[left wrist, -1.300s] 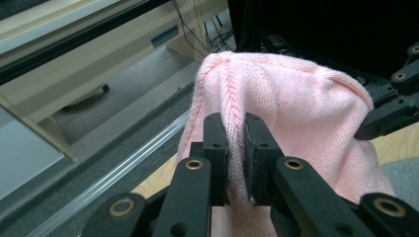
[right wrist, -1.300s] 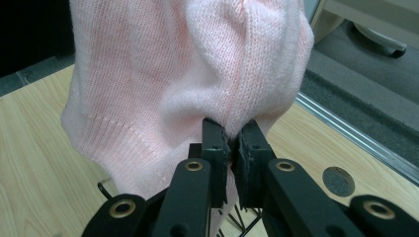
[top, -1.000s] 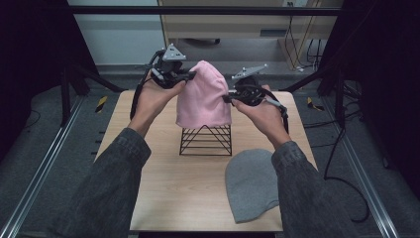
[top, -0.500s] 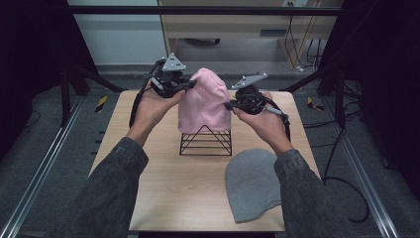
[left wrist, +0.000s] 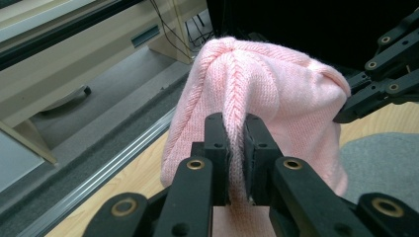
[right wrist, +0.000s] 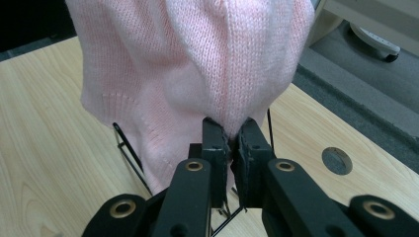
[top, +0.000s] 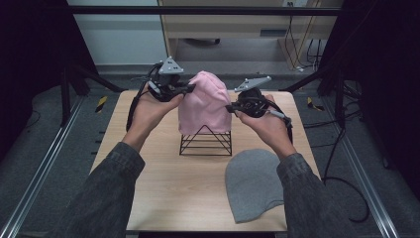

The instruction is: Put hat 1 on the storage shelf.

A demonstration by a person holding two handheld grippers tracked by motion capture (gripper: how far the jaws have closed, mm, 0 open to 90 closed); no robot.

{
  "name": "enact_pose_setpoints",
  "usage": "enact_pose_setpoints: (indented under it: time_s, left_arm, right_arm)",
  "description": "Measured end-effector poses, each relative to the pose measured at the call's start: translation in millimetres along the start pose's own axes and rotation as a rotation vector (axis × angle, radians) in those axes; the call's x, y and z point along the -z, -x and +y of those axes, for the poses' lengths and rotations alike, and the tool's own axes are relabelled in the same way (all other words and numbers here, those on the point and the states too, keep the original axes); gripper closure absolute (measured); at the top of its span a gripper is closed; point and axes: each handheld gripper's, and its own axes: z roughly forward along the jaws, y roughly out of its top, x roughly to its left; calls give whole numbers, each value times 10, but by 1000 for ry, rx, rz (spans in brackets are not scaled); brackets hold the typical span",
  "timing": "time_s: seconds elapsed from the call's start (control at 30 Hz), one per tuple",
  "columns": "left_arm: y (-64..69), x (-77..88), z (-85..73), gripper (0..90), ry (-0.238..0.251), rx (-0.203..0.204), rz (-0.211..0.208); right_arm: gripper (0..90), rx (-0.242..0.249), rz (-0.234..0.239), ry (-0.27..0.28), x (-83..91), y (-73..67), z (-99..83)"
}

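A pink knit beanie [top: 204,106] hangs over a black wire stand [top: 205,141] at the middle of the wooden table. My left gripper [top: 190,89] is shut on a fold of the pink beanie [left wrist: 262,94] on its upper left side; my left gripper [left wrist: 236,136] shows the knit pinched between its jaws. My right gripper [top: 229,108] is shut on the pink beanie [right wrist: 197,64] at its right side, and my right gripper [right wrist: 231,136] pinches the fabric just above the wire stand [right wrist: 131,153]. A grey beanie [top: 255,182] lies flat at the table's near right.
The wooden table [top: 163,178] has metal rails along both sides. A beige desk [top: 237,25] stands behind it, with cables on the floor at the right. A round hole [right wrist: 337,160] sits in the tabletop near the edge.
Both grippers have lifted the pink beanie slightly higher on the stand, so more of the wire frame shows beneath its hem. The grips are unchanged.
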Motion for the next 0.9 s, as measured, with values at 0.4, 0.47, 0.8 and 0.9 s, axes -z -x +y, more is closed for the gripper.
enact_pose_setpoints:
  time_s: [0.4,0.47,0.8,0.9]
  left_arm:
    - [89,44,-3,823,20,-2,-32]
    - [88,8,-36,823,15,1,-34]
    - [62,-121,-187,820,-14,7,-35]
    - [64,-164,-233,819,-20,2,-30]
  right_arm:
    - [847,12,19,21,70,-85,-53]
    - [847,9,19,15,45,-84,-81]
    - [845,10,0,-26,-115,-51,-214]
    - [844,18,-6,-38,-156,-55,-247]
